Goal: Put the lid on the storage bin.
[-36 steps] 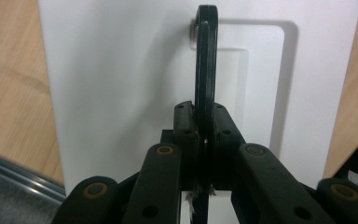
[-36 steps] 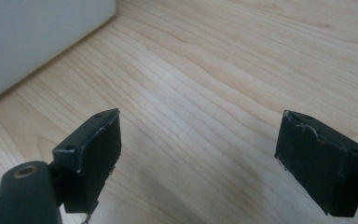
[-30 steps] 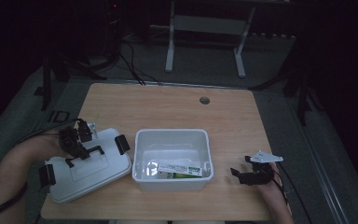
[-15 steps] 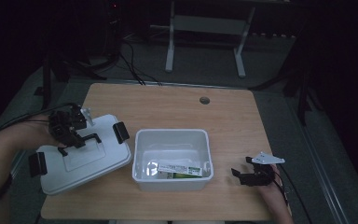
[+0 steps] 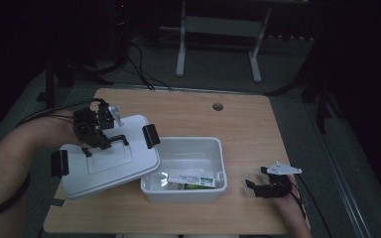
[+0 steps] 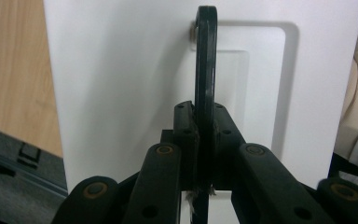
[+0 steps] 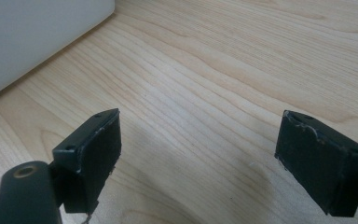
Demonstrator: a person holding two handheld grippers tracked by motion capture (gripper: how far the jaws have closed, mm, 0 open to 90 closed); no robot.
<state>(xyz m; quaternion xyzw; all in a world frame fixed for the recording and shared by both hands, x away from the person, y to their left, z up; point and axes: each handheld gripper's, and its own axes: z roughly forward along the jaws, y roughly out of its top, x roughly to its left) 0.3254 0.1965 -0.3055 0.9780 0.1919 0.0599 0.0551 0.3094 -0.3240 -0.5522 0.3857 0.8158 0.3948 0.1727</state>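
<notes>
While your left gripper (image 5: 100, 141) is clenching the white plastic lid's (image 5: 110, 162) black handle (image 6: 205, 70), the open white bin (image 5: 185, 169) is sitting just rightward; right gripper (image 5: 264, 185) is resting released.

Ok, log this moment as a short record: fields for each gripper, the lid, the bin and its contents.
left gripper: shut on the lid handle, jaws clamped on either side of the black bar
lid: white, black latches at two ends, tilted, one edge over the bin's left rim
bin: white, open, near the table's front edge
contents: a flat white and green packet on the bin floor
right gripper: open, jaws wide apart over bare table, right of the bin
</notes>
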